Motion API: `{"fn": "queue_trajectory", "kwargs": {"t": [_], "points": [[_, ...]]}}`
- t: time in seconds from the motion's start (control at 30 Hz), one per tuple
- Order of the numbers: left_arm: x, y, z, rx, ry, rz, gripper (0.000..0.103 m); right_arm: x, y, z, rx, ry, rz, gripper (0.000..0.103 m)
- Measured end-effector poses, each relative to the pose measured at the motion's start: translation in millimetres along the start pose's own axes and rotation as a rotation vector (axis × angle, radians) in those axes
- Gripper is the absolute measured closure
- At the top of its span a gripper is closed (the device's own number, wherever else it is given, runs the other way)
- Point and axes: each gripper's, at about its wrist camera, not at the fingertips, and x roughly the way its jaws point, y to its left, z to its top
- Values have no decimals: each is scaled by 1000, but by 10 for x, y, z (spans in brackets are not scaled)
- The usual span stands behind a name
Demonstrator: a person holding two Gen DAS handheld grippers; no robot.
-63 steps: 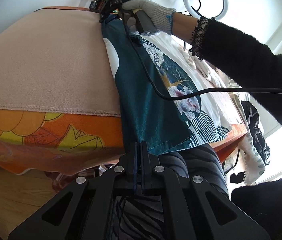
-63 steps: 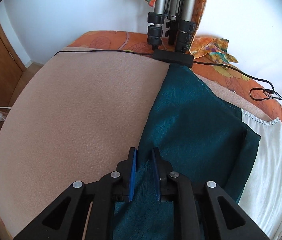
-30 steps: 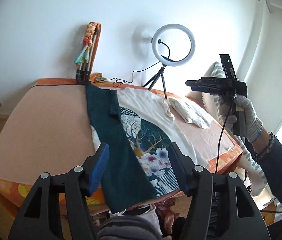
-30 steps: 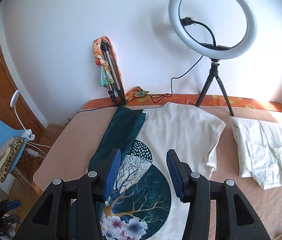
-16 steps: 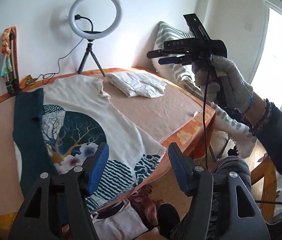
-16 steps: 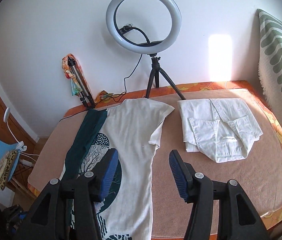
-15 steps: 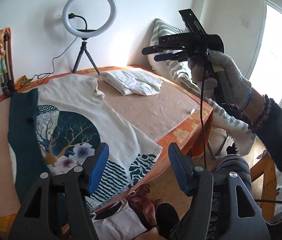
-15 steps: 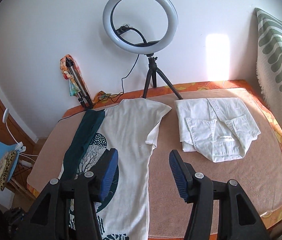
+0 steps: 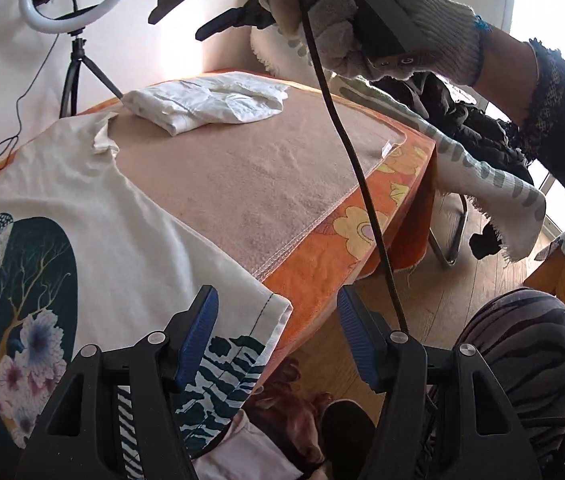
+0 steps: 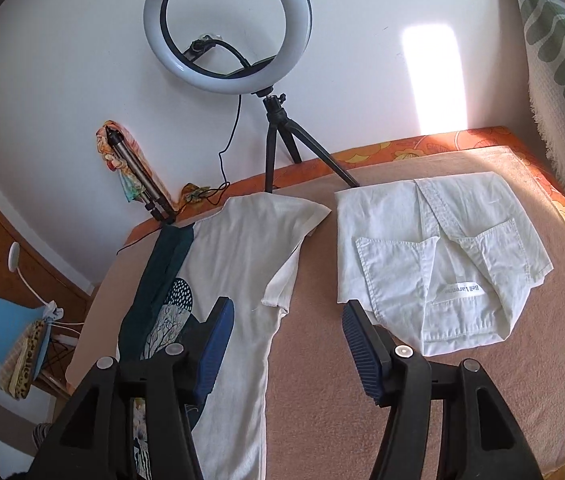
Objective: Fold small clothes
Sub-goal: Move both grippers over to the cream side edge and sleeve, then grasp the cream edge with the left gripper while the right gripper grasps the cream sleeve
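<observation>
a: left wrist view first. what was there?

b: the left gripper [image 9: 276,334] hung wide and empty over the table's [image 9: 324,254] near edge. the tee's [image 9: 94,208] hem corner lay just past its left finger, spilling over that edge. the tee was soft cream knit with a dark round tree print and striped hem. above, the gloved right hand [image 9: 366,20] held the right gripper [image 9: 186,14]; from here i couldn't tell how its jaws stood. a folded shirt [image 9: 206,100] sat toward the table's far right corner.

a: and the right wrist view?

b: the right gripper [image 10: 288,346] was wide and empty too, hovering above the pink fleece cover [image 10: 314,380] between the tee [image 10: 250,260] and the shirt [image 10: 434,256]. the tee's left side lay folded in as a dark teal strip, its right sleeve flat. the shirt was crisp white woven cloth, pockets and label up. a ring light [image 10: 226,24] stood at the far edge.

a: which step, then?

b: i judged it the second side fold: next, pinch the right hem corner and sleeve and carry them leftward together.
</observation>
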Motion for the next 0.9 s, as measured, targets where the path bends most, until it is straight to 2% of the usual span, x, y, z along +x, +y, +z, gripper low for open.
{"fn": "queue_trajectory", "kwargs": {"t": [0.17, 0.27, 0.37, 0.43, 0.53, 0.7, 0.9], "points": [[192, 27, -47, -15, 35, 25, 42, 553, 4, 211, -9, 59, 39, 43], [234, 14, -77, -5, 20, 53, 49, 894, 27, 324, -6, 95, 64, 43], [244, 35, -73, 4, 2, 82, 65, 1217, 70, 392, -20, 143, 74, 43], [232, 93, -78, -11, -11, 91, 87, 1398, 68, 432, -35, 170, 59, 43], [193, 237, -93, -87, -27, 48, 95, 1584, 61, 476, -51, 186, 52, 43], [57, 412, -133, -214, -67, -33, 97, 1822, -1, 542, -45, 215, 38, 43], [-56, 548, -195, -281, -68, -59, 97, 2005, -14, 650, -79, 247, -31, 43]]}}
